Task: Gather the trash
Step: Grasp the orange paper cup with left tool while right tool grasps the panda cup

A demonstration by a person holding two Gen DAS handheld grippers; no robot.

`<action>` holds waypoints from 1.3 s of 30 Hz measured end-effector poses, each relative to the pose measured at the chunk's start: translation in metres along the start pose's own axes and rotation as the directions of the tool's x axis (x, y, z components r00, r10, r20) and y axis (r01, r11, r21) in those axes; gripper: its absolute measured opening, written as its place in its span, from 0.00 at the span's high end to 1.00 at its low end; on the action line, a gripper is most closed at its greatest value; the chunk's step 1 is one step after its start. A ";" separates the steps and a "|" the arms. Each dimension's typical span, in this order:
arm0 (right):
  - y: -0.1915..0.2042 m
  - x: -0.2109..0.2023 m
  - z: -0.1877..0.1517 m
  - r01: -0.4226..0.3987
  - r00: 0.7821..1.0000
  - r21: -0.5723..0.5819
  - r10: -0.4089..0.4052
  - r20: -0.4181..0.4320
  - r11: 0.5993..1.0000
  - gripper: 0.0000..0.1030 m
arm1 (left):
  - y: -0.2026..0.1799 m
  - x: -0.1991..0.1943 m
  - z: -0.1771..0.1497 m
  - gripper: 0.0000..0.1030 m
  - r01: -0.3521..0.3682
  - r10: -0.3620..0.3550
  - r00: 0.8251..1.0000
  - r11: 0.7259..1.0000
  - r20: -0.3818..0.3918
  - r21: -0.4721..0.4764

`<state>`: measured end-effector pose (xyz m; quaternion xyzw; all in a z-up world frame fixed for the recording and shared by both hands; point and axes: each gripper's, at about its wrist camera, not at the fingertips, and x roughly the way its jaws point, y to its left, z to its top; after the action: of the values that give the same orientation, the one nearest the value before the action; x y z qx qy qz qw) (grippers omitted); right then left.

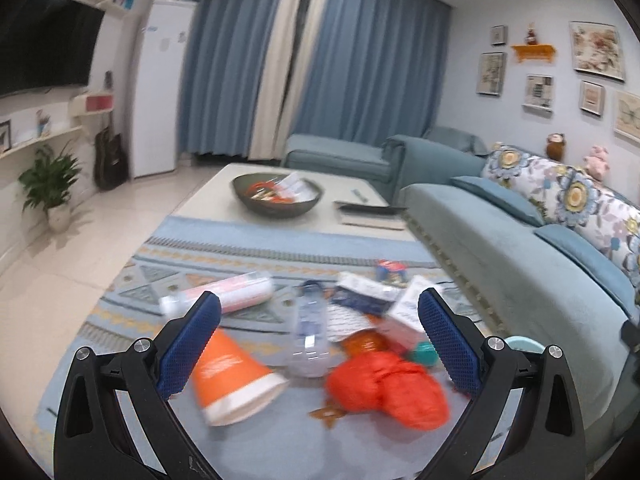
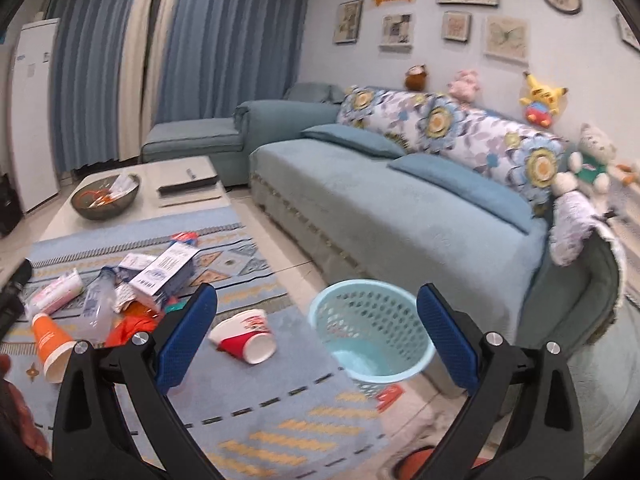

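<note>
Trash lies in a heap on the patterned rug [image 1: 120,320]. In the left wrist view my left gripper [image 1: 319,312] hangs open above an orange paper cup [image 1: 236,376], a clear plastic bottle [image 1: 310,332], a crumpled orange bag [image 1: 388,388] and a white carton [image 1: 404,316]. A pink-white tube [image 1: 236,292] lies further back. In the right wrist view my right gripper [image 2: 317,304] is open and holds nothing. A red-white paper cup [image 2: 244,334] lies on its side just left of a light-blue mesh bin [image 2: 372,332]. The heap [image 2: 120,300] sits to the left.
A teal sofa [image 2: 380,208] with floral cushions runs along the right. A low white table [image 1: 224,196] behind the rug carries a dark bowl [image 1: 278,194] and a book. A potted plant [image 1: 50,184] and a guitar stand at the far left wall.
</note>
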<state>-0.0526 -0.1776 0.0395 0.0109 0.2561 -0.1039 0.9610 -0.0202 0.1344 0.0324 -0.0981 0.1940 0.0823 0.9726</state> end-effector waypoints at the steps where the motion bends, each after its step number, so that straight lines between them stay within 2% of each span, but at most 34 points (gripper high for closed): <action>1: 0.005 0.008 -0.002 -0.011 1.000 -0.008 0.011 -0.004 1.000 0.08 | 0.016 0.005 0.003 0.07 0.001 -0.002 0.999 1.000 -0.035 -0.012; 4: 0.019 0.029 -0.012 -0.044 0.999 -0.028 0.044 0.023 0.999 0.08 | 0.053 0.016 0.005 0.07 0.005 -0.010 0.994 0.999 -0.106 -0.045; 7: 0.023 0.049 -0.021 -0.074 0.997 -0.042 0.076 0.032 0.996 0.08 | 0.084 0.034 -0.003 0.07 0.004 -0.024 0.978 0.995 -0.205 -0.099; 9: 0.023 0.066 -0.027 -0.088 0.995 -0.031 0.089 0.034 0.996 0.08 | 0.095 0.048 -0.014 0.07 -0.002 -0.031 0.962 0.992 -0.270 -0.124; 13: 0.016 0.114 -0.042 -0.147 0.987 0.021 0.148 -0.063 0.989 0.08 | 0.093 0.079 -0.034 0.07 0.018 -0.077 0.920 0.988 -0.385 -0.154; 16: 0.012 0.140 -0.054 -0.164 0.976 0.025 0.166 -0.138 0.986 0.08 | 0.098 0.106 -0.049 0.10 -0.050 -0.046 0.884 0.980 -0.466 -0.190; 19: 0.014 0.160 -0.063 -0.185 0.963 0.004 0.182 -0.197 0.983 0.08 | 0.102 0.121 -0.059 0.11 -0.101 -0.004 0.865 0.978 -0.502 -0.182; 21: 0.021 0.173 -0.066 -0.208 0.952 -0.014 0.199 -0.232 0.978 0.08 | 0.104 0.127 -0.063 0.12 -0.105 -0.005 0.857 0.977 -0.515 -0.185; 22: 0.025 0.176 -0.067 -0.213 0.951 -0.028 0.201 -0.237 0.977 0.13 | 0.104 0.129 -0.065 0.15 -0.106 -0.007 0.854 0.976 -0.521 -0.188; 26: 0.039 0.191 -0.070 -0.240 0.939 -0.065 0.214 -0.270 0.969 0.17 | 0.106 0.138 -0.073 0.23 -0.124 -0.010 0.838 0.970 -0.546 -0.208; 29: 0.040 0.206 -0.071 -0.285 0.909 -0.030 0.260 -0.326 0.958 0.17 | 0.110 0.144 -0.080 0.30 -0.097 -0.073 0.834 0.956 -0.547 -0.275; 31: 0.041 0.213 -0.073 -0.303 0.891 -0.010 0.280 -0.357 0.953 0.17 | 0.112 0.144 -0.084 0.33 -0.083 -0.104 0.840 0.945 -0.533 -0.317; 33: 0.040 0.217 -0.075 -0.324 0.873 0.013 0.304 -0.380 0.946 0.23 | 0.109 0.142 -0.085 0.34 -0.079 -0.106 0.847 0.944 -0.521 -0.320; 34: 0.040 0.218 -0.075 -0.332 0.867 0.020 0.313 -0.387 0.943 0.32 | 0.107 0.140 -0.084 0.37 -0.076 -0.101 0.852 0.947 -0.513 -0.312; 35: 0.040 0.217 -0.076 -0.342 0.861 0.028 0.325 -0.391 0.939 0.36 | 0.105 0.137 -0.083 0.42 -0.068 -0.096 0.862 0.951 -0.497 -0.301; 39: 0.039 0.210 -0.074 -0.334 0.879 0.017 0.318 -0.356 0.942 0.43 | 0.098 0.123 -0.076 0.52 -0.031 -0.101 0.894 0.958 -0.437 -0.286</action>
<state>0.0969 -0.1752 -0.1297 0.0507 0.4214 0.0688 0.9028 0.0453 0.2269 -0.1004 -0.2573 0.3963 0.0670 0.8788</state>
